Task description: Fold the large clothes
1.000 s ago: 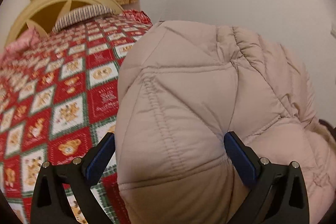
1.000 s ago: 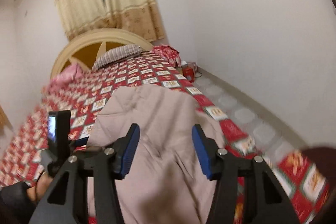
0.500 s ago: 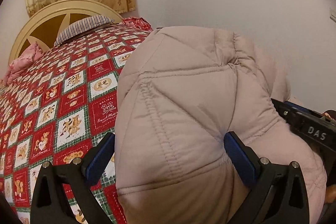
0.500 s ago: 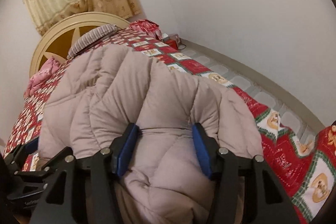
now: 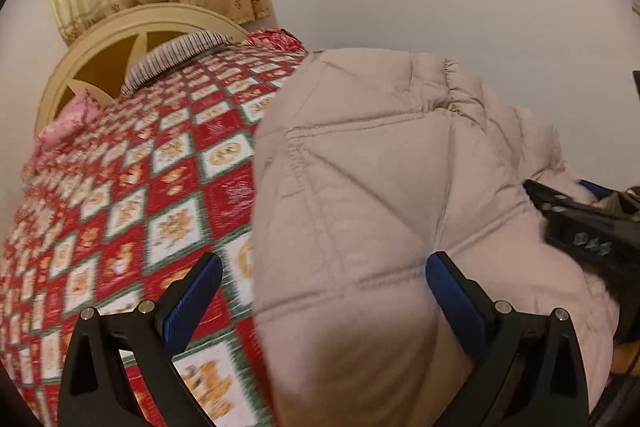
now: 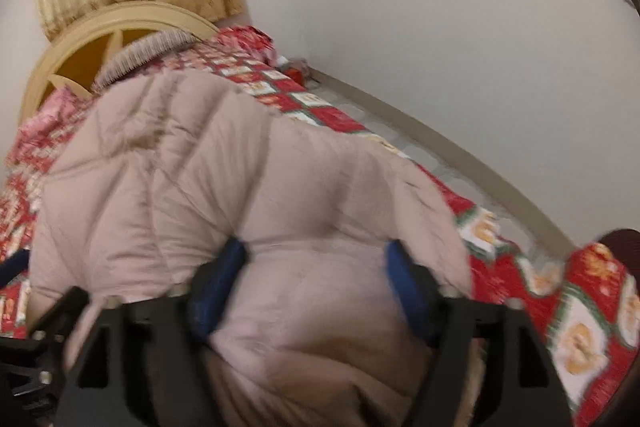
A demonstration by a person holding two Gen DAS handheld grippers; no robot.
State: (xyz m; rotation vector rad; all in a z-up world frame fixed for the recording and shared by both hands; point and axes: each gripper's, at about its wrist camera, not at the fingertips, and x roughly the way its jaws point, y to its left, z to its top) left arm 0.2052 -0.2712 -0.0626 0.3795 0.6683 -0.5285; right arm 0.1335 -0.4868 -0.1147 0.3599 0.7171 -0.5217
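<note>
My right tool (image 6: 314, 287) has just been opening, its jaws wide around the padded jacket (image 6: 224, 187). My left tool (image 5: 320, 299) stands open too. The jacket's bulk runs forward along the bed (image 5: 120, 187), between both.

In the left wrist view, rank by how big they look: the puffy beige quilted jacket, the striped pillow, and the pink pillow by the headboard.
1. Puffy beige quilted jacket, though it lies nearest the camera.
2 and 3. Striped pillow and pink pillow look alike in size; both are far back, so unranked.
</note>
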